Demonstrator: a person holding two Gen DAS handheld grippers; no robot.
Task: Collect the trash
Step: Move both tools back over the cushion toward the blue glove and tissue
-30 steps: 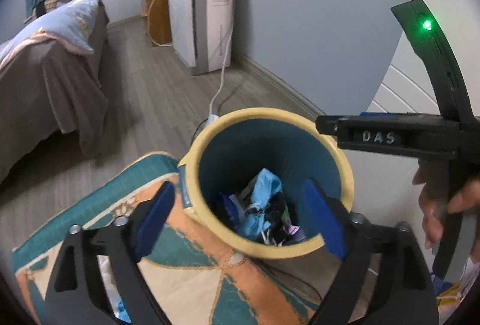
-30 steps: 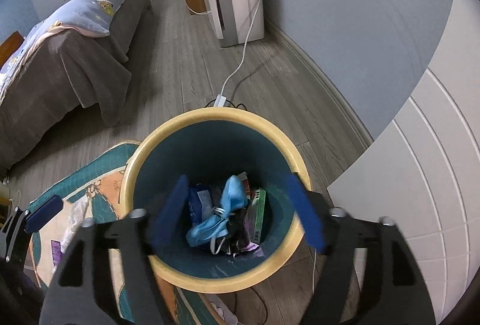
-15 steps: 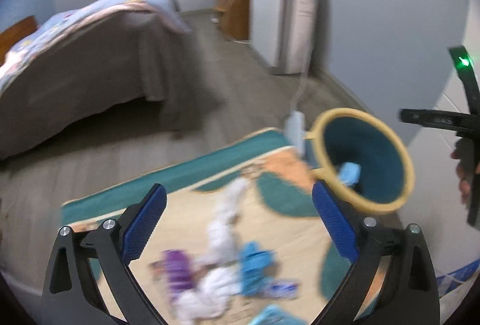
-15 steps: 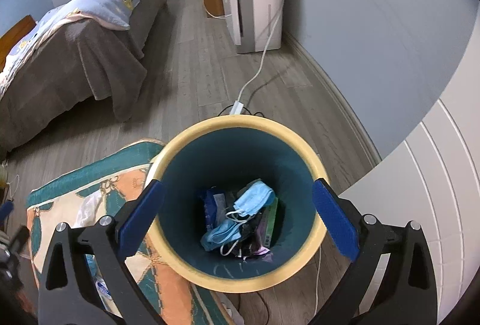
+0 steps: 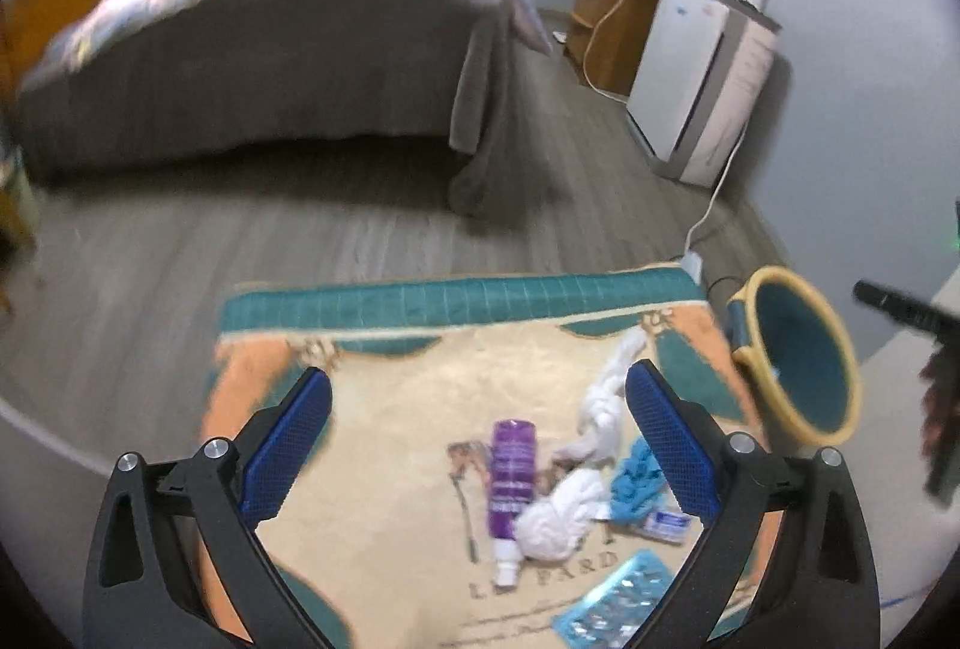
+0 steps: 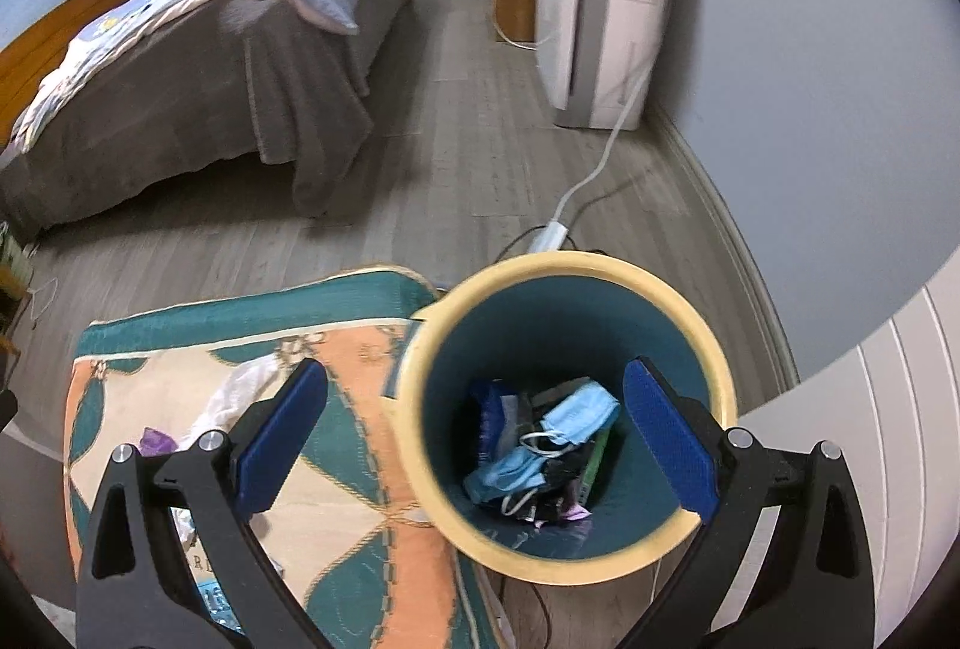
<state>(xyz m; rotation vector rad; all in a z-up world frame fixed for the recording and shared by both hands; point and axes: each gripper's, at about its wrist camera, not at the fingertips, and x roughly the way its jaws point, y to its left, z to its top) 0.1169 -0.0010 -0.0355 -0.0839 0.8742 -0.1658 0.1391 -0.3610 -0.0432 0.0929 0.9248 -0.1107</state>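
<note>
Bottle [image 5: 511, 463] lies just ahead of my left gripper [image 5: 479, 424], long axis 12-to-6; both grippers gape empty, right gripper [image 6: 474, 430] over bin [image 6: 558, 265].

bins: one, yellow-rimmed [image 6: 567, 265]
rugs: one [image 5: 420, 301]
purple bottles: one [image 5: 511, 460]
white cloths: one [image 5: 576, 493]
blister packs: one [image 5: 618, 598]
face masks in bin: two [image 6: 576, 412]
beds: one [image 5: 270, 49]

We log dim, even indoor light; left view motion-blurred, right view sharper; fisheye-bent edges, black corners.
</note>
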